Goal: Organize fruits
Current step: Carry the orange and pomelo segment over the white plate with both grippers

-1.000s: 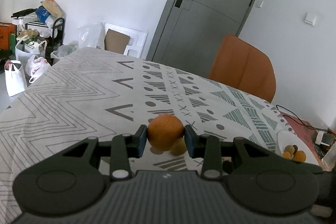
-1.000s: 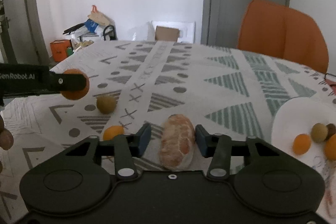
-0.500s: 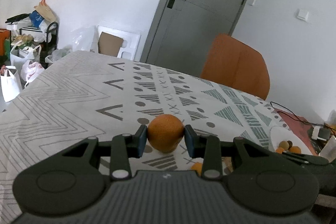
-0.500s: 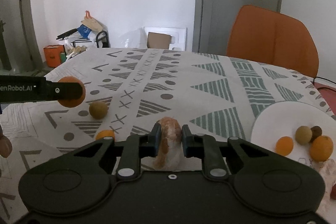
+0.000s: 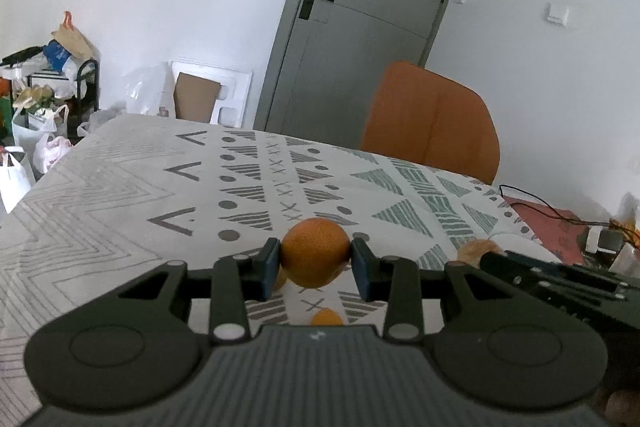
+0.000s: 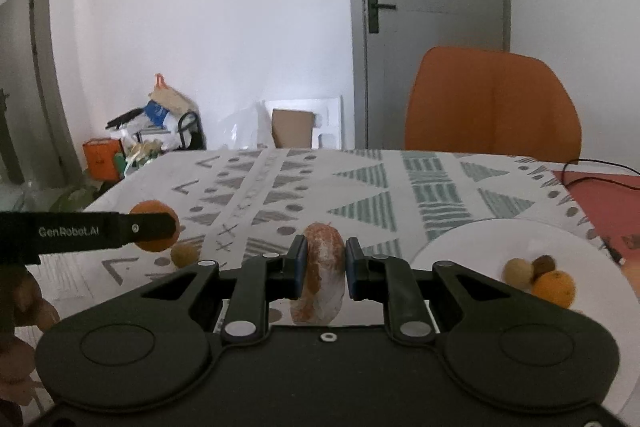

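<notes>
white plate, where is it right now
In the right wrist view the white plate lies on the patterned tablecloth at lower right, in front of the orange chair, with three small fruits on it.

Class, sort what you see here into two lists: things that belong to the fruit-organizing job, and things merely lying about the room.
Belongs to the job:
- orange, held in the left gripper
- peeled citrus fruit, held in the right gripper
- white plate with three small fruits
- yellowish fruit on the tablecloth

Lying about:
- orange chair
- grey door
- shopping bags
- black cable
</notes>
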`<state>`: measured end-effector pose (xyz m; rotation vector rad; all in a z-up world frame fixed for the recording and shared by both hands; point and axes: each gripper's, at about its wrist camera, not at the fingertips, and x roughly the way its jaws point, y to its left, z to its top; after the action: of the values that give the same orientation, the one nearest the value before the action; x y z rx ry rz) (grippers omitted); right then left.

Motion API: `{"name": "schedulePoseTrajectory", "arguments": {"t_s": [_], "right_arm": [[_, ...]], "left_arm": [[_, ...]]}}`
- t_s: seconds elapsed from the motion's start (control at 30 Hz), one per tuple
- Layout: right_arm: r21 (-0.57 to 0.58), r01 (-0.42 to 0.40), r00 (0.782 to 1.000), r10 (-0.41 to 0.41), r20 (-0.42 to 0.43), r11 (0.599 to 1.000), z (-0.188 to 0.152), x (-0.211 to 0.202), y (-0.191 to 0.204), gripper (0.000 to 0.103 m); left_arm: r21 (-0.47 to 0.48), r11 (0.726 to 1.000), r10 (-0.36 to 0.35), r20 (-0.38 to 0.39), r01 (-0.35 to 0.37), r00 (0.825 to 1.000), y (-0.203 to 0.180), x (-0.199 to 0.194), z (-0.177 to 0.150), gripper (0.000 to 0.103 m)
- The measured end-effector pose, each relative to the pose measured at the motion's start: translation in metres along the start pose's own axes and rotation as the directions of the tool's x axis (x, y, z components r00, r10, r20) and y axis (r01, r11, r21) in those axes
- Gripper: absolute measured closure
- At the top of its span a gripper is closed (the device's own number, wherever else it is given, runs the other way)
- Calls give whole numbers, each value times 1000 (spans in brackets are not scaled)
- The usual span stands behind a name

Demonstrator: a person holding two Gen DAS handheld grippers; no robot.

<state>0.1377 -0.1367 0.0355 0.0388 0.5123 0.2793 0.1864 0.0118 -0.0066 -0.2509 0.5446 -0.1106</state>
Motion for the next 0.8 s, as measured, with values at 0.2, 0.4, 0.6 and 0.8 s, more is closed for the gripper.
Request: {"name": "schedulePoseTrajectory", "arguments": {"t_s": [0.2,0.4,0.6,0.8], "right_arm": [[25,14,1000,-15,26,1000,0,-8,-16,85],[60,36,998,-39,41,998,-6,-16,-36,85],[96,62,996,-67,51,993,-14,-25,-57,85],[140,86,994,-95,57,986,-20,-29,-82,85]], "left_arm": [[28,1000,-15,-1,15,1000,-17,-2,0,66],[59,998,-31,4,31,999,-36,-3,0,66],[92,994,-51,-4,51,999,-58,0,-3,66],[127,988,-80,-22,82,997,-82,2,-7,66]]}}
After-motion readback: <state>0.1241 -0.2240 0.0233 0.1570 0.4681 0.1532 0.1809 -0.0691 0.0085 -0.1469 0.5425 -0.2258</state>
